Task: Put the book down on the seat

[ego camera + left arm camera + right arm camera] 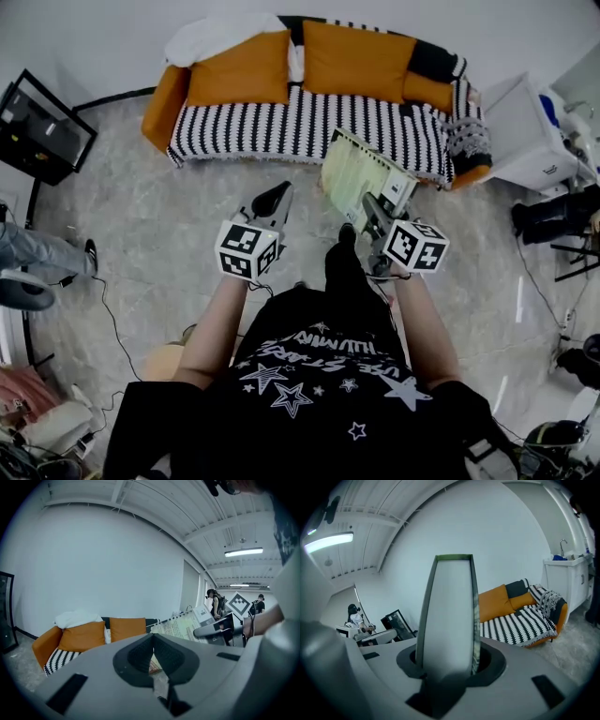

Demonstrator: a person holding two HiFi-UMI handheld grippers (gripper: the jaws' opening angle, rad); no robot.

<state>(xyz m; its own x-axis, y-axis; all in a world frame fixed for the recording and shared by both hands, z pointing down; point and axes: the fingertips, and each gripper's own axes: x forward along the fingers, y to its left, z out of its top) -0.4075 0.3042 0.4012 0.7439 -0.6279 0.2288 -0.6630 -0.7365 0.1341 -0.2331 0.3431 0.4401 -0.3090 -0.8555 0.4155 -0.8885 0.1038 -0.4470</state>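
Observation:
A spiral-bound book with pale green pages hangs tilted in the air just in front of the sofa's front edge. My right gripper is shut on its lower edge. In the right gripper view the book stands upright between the jaws and hides most of what lies ahead. The sofa seat has a black-and-white striped cover and orange cushions along the back. To the left of the book, my left gripper is shut and holds nothing. The left gripper view shows the book off to the right.
A white blanket lies on the sofa's back left. A dark screen leans at the far left, and a white cabinet stands right of the sofa. Cables run over the floor. Another person's leg is at left.

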